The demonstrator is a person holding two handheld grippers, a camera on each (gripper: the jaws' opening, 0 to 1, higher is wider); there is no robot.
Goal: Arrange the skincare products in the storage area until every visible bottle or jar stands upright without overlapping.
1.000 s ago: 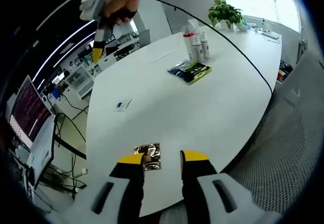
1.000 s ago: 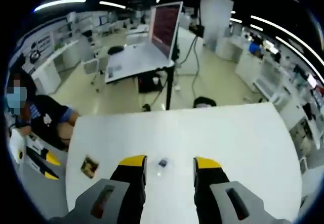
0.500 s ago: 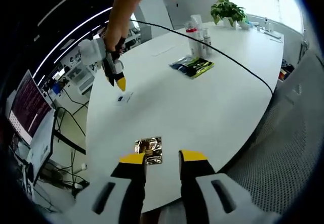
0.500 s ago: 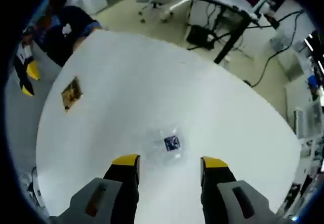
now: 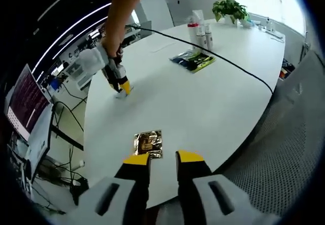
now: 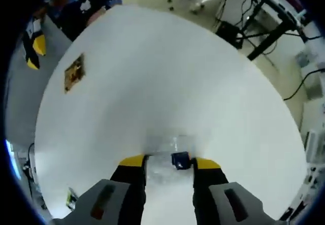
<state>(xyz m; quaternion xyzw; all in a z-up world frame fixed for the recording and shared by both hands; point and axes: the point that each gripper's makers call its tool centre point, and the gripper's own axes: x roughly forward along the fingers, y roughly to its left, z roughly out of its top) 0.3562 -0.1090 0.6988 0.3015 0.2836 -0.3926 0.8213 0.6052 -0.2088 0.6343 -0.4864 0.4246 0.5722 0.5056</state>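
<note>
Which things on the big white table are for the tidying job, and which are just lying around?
For the job:
- bottles, upright at the far end
- clear sachet between the right gripper tips

Just lying about:
- gold packet
- dark and yellow packets
- potted plant
- black cable
</note>
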